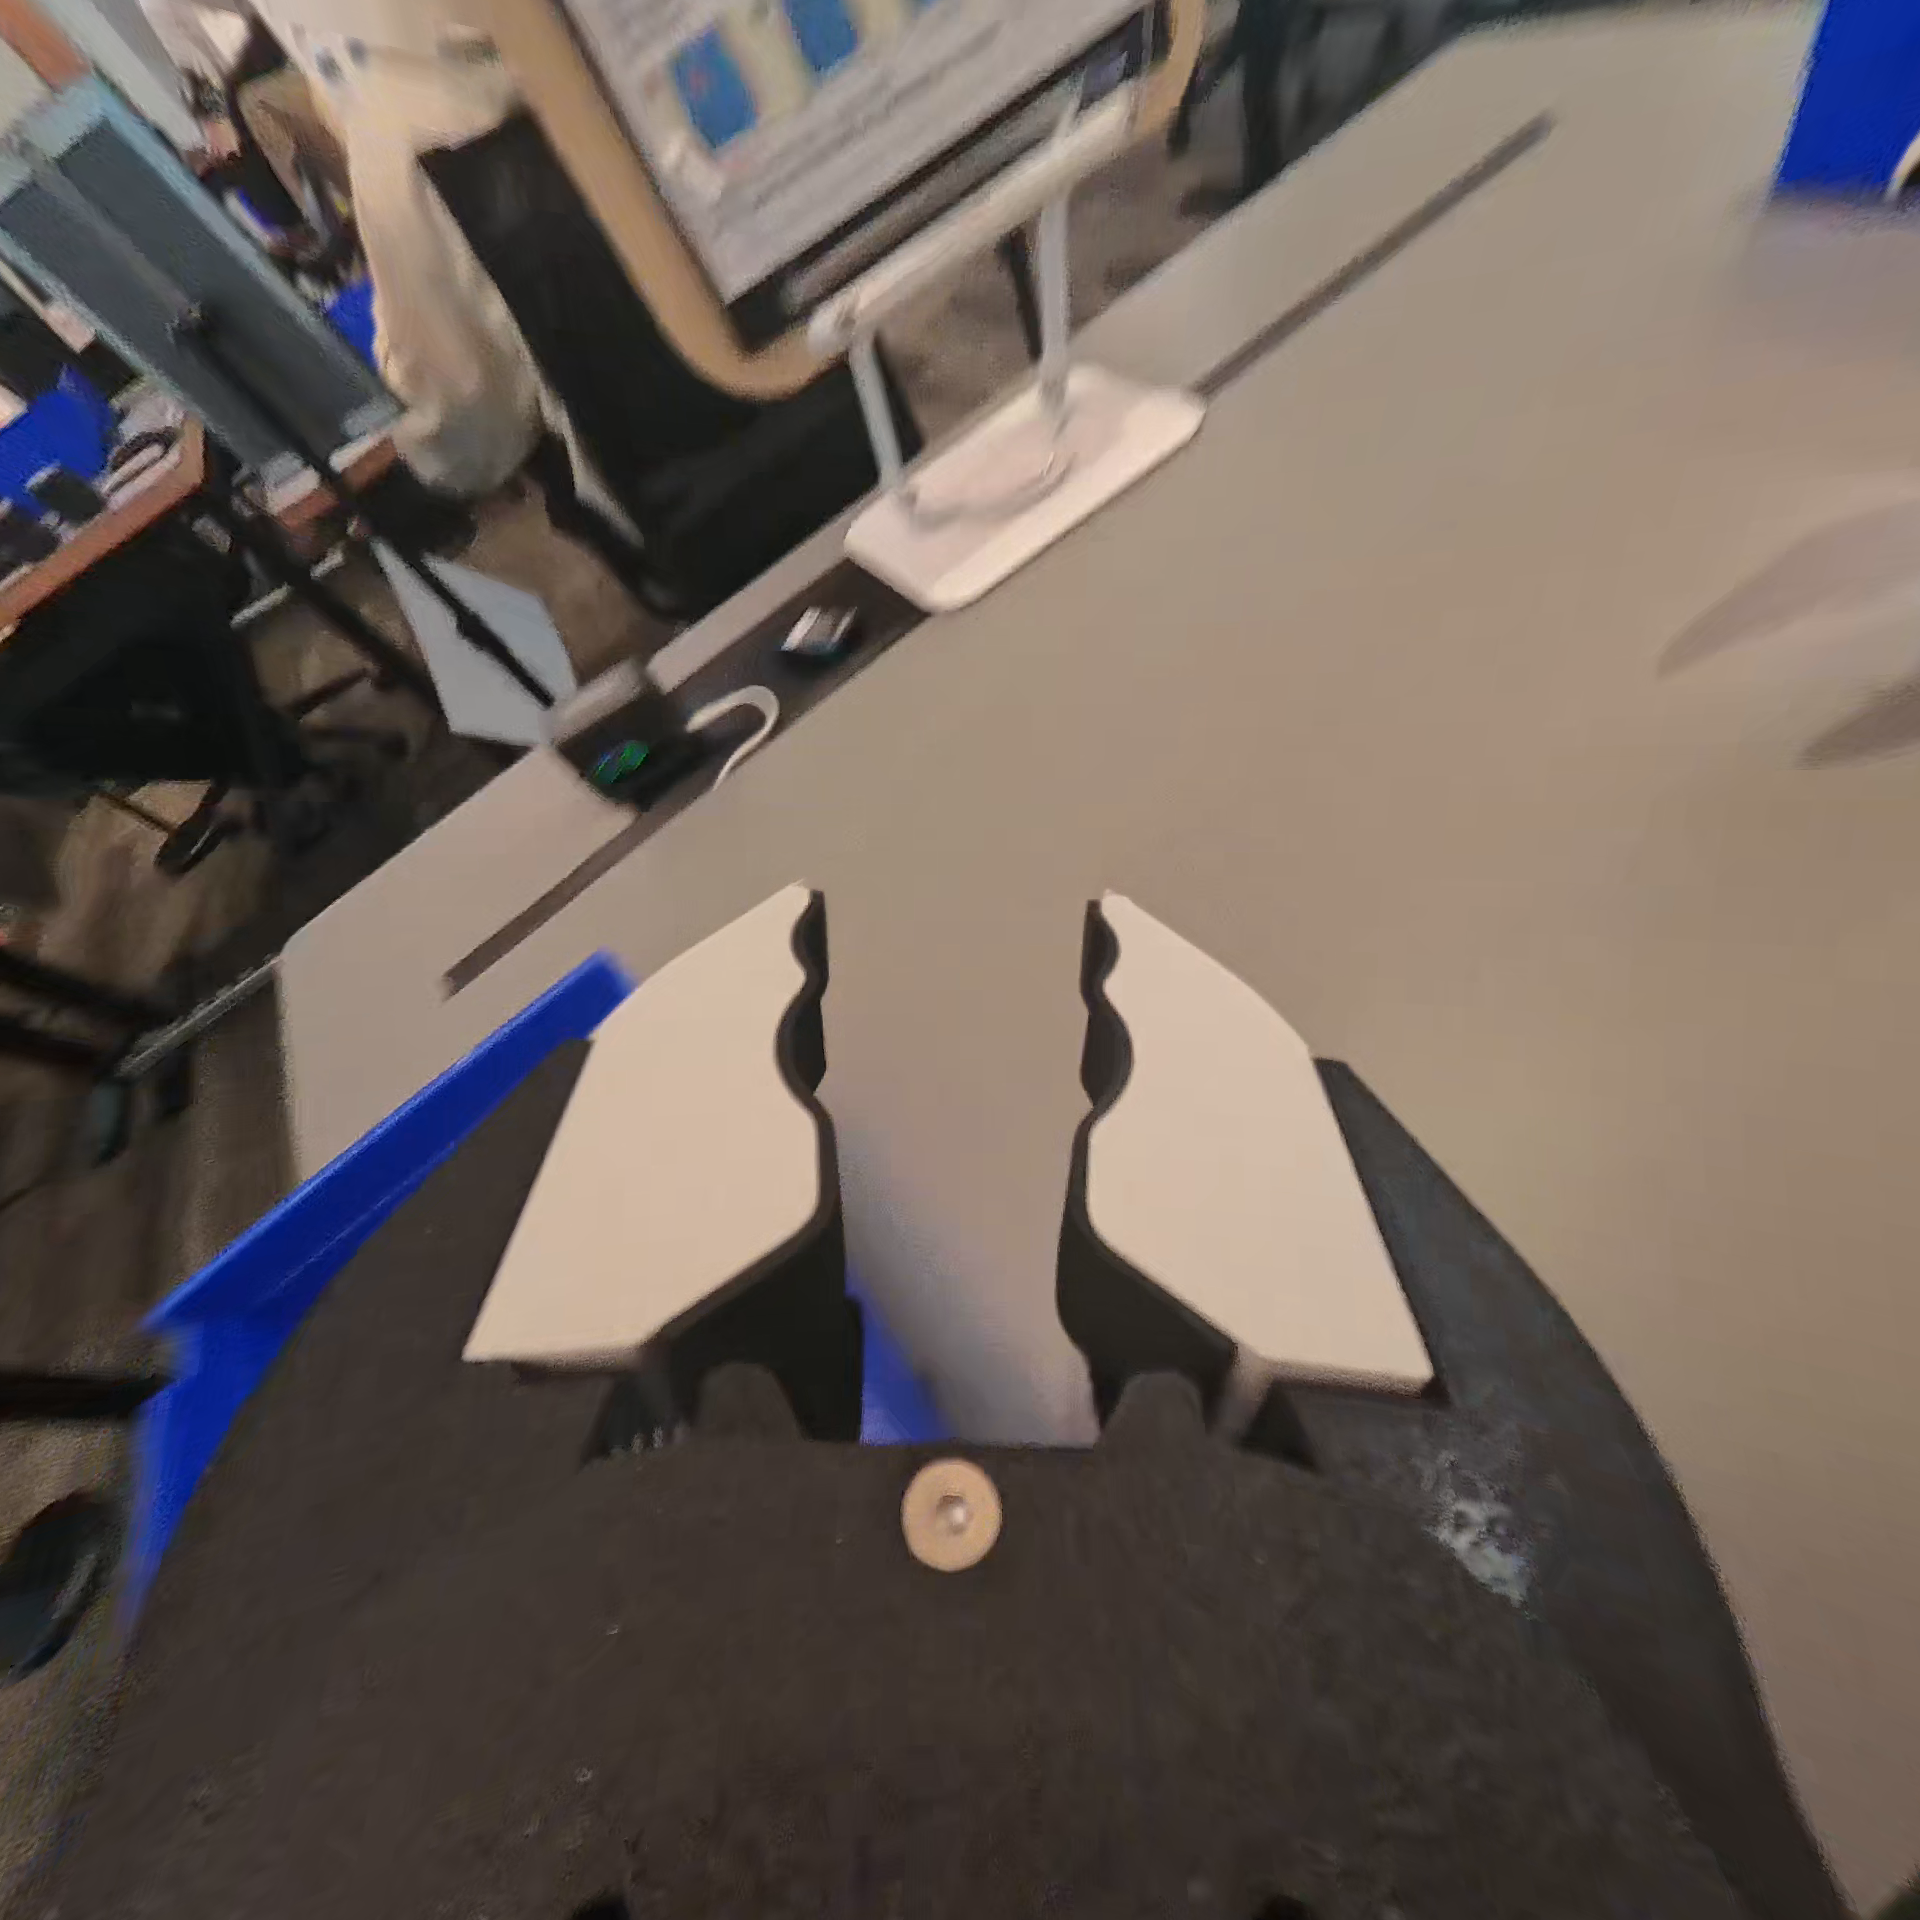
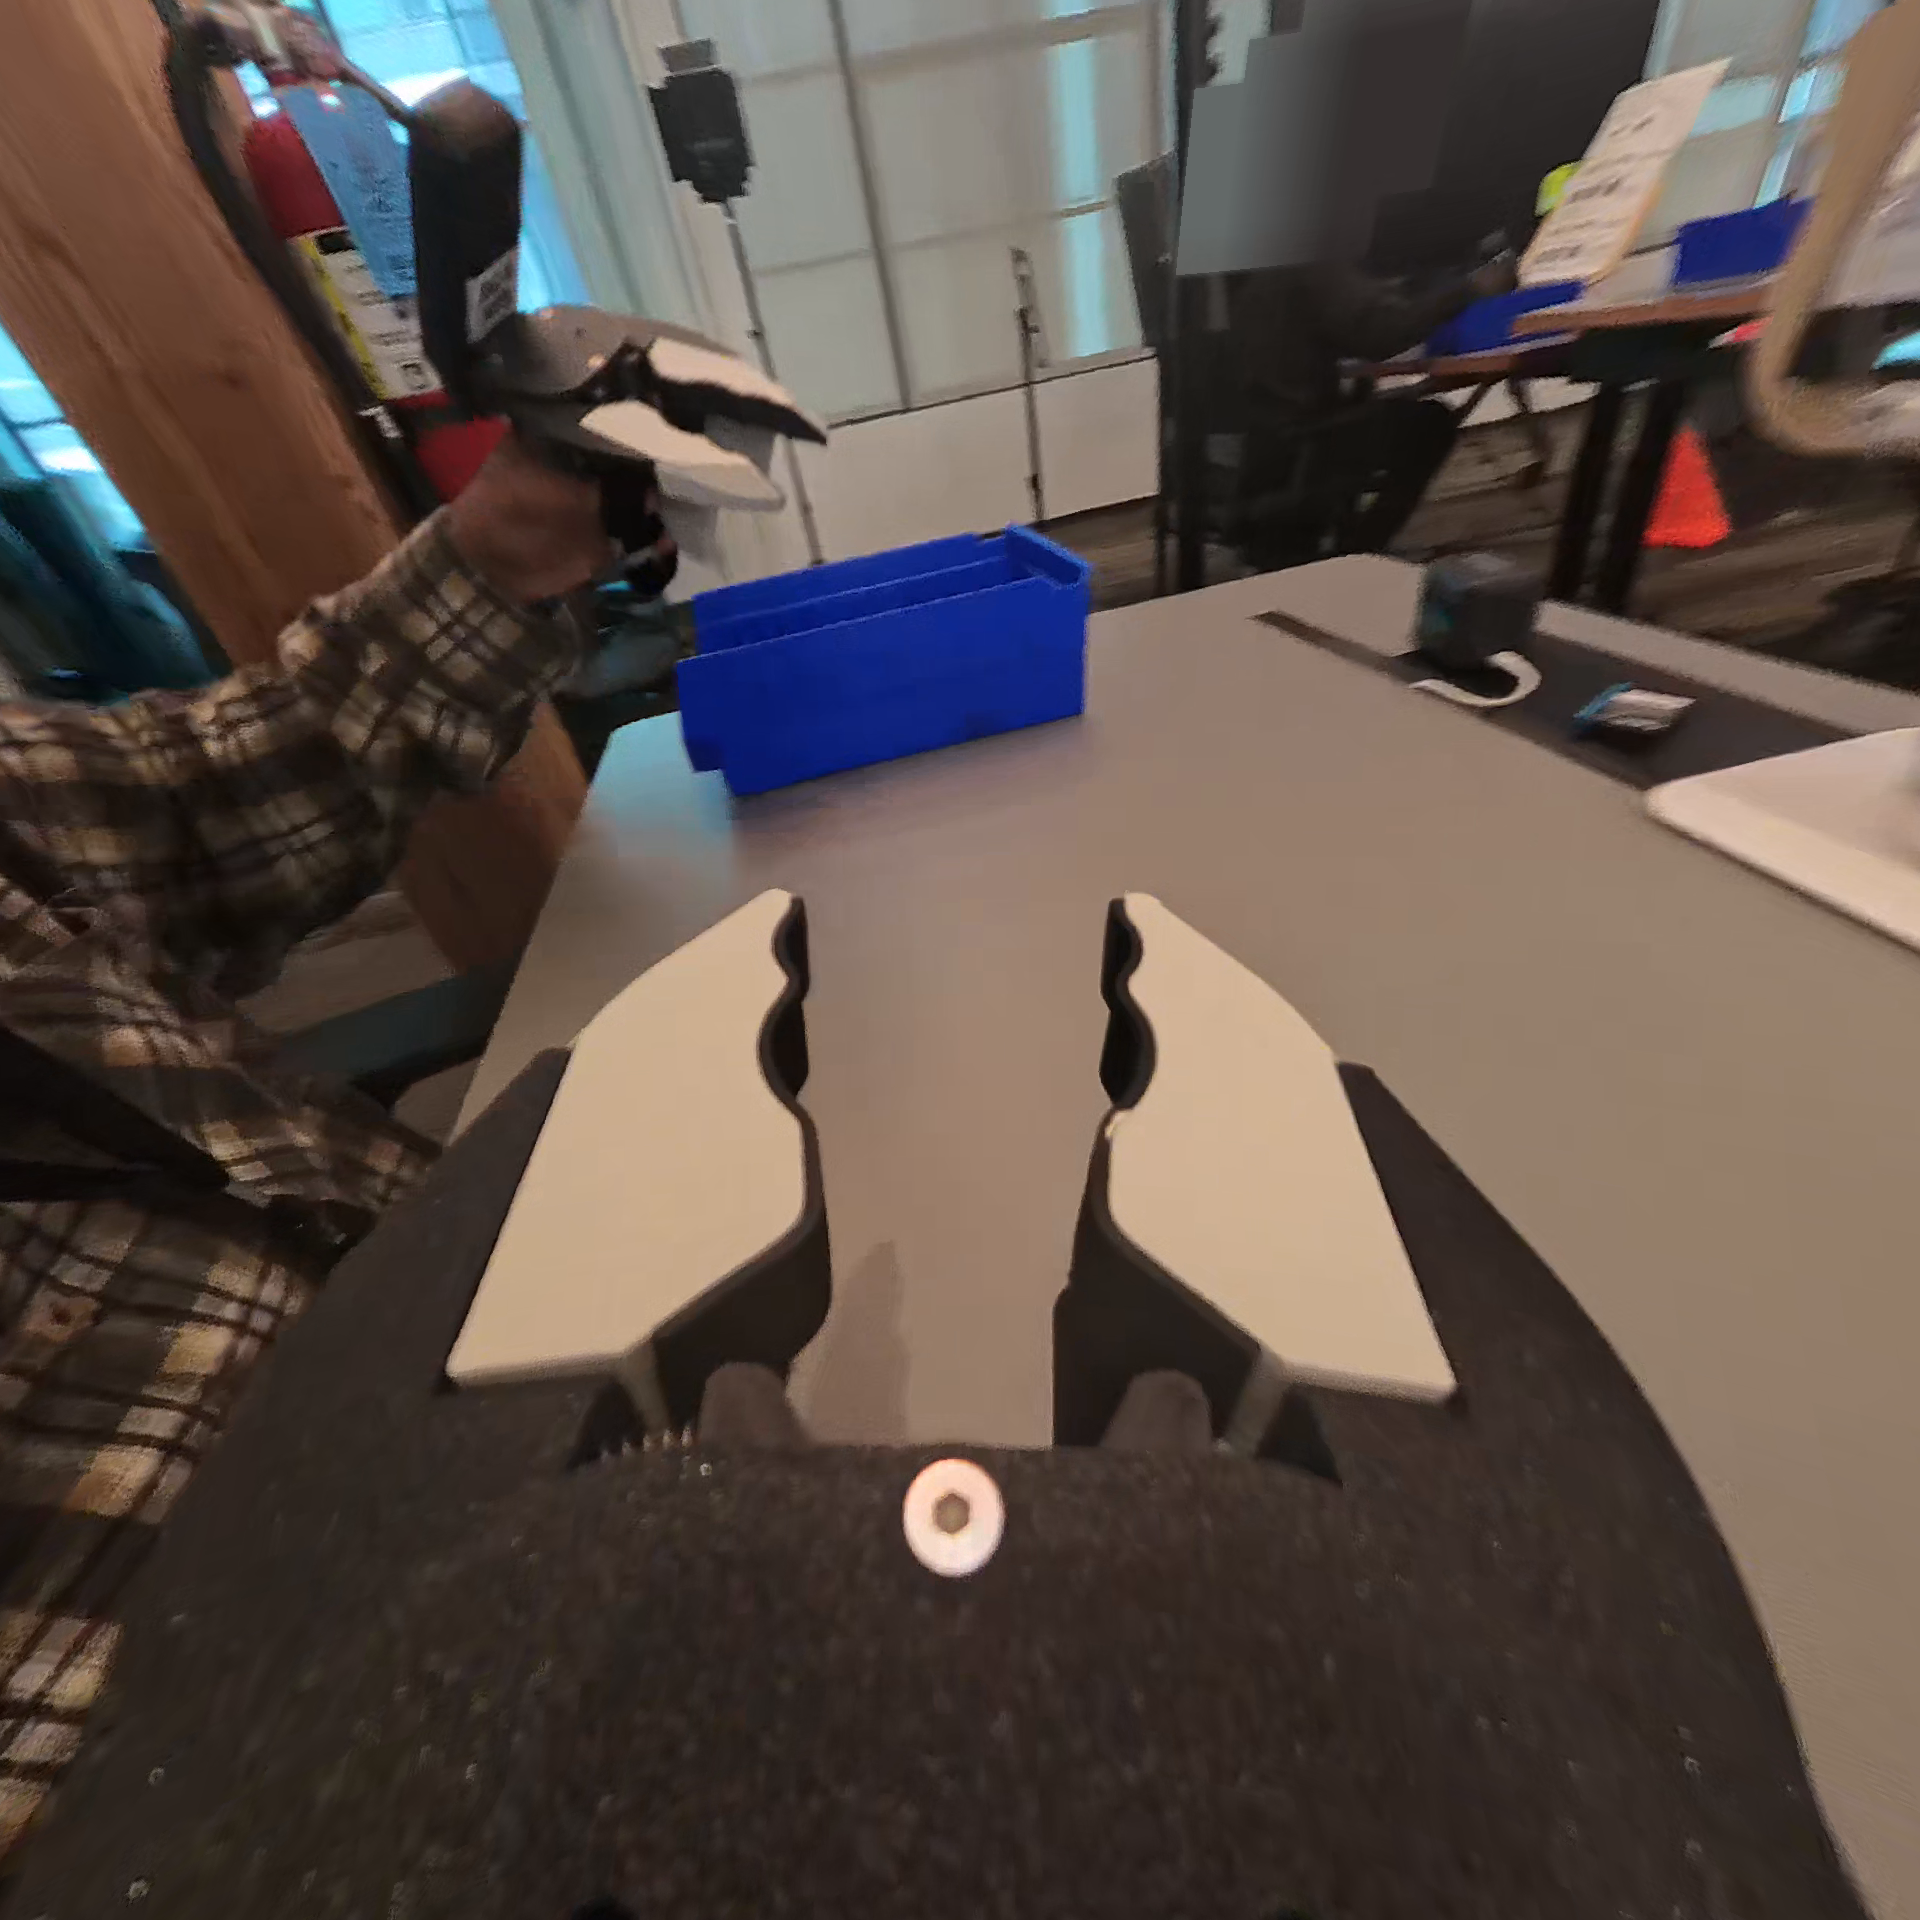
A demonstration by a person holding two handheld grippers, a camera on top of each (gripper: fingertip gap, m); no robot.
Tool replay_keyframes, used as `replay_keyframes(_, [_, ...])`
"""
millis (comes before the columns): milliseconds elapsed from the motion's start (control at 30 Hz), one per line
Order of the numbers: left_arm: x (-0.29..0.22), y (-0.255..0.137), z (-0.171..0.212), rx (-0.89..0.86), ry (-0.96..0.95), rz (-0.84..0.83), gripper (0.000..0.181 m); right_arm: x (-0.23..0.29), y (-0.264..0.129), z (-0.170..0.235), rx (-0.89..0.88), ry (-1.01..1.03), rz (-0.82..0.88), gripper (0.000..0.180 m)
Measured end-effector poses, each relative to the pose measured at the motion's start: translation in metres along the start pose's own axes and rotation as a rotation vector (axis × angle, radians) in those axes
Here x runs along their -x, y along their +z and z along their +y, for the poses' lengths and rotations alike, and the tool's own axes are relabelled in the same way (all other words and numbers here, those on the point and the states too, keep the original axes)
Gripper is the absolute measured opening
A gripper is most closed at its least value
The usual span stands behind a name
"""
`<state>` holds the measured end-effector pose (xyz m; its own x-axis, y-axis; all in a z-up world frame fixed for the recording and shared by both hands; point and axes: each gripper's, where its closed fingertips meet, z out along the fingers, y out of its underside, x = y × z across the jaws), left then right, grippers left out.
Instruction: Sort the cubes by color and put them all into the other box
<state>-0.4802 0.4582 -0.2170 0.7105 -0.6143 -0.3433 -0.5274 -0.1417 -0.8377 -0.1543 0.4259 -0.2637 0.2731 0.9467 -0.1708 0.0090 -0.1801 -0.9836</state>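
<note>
The blue box (image 2: 883, 665) stands on the grey table (image 2: 1299, 935) at about twelve o'clock from the right gripper (image 2: 954, 914), well apart from it across bare tabletop, its long axis running roughly nine to three across that gripper's line of sight, with what look like dividing walls inside. The right gripper's jaws are spread with nothing between them. The left gripper (image 2: 769, 447) shows in the right wrist view raised high at about ten o'clock, up and to the near-left end of the box, so it is the nearer of the two; its own view shows its jaws parted and empty, with a blue box edge (image 1: 343, 1216) passing under its body at about seven o'clock. No cubes can be seen in either view; they may lie inside the box, hidden by its walls, though the blur leaves that unsure. Only one box is plainly visible, so where the second stands I cannot tell. Off at two to three o'clock from the right gripper lie a white stand base (image 2: 1787, 821), a small dark device (image 2: 1470, 618) with a white cable, and a small flat item (image 2: 1631, 709); none of them blocks the straight path to the box.
</note>
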Motion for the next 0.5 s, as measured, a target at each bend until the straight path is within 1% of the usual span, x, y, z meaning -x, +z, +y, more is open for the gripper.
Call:
replay_keyframes(67, [0.033, -0.023, 0.038, 0.164, 0.084, 0.02, 0.043, 0.007, 0.022, 0.014, 0.047, 0.015, -0.071, 0.054])
replay_keyframes(100, [0.047, -0.034, 0.06, 0.268, 0.127, 0.052, 0.045, 0.012, 0.027, 0.022, 0.082, -0.004, -0.091, 0.055])
replay_keyframes(200, [0.076, -0.062, 0.12, 0.545, 0.21, 0.168, 0.046, 0.017, 0.034, 0.039, 0.128, -0.109, -0.079, 0.055])
replay_keyframes(267, [0.087, -0.073, 0.151, 0.685, 0.231, 0.247, 0.046, 0.023, 0.035, 0.042, 0.119, -0.12, -0.096, 0.054])
replay_keyframes(333, [0.098, -0.079, 0.177, 0.807, 0.28, 0.281, 0.046, 0.027, 0.034, 0.042, 0.103, -0.119, -0.11, 0.054])
replay_keyframes(500, [0.102, -0.076, 0.233, 1.044, 0.389, 0.379, 0.049, 0.029, 0.032, 0.04, 0.073, -0.126, -0.109, 0.056])
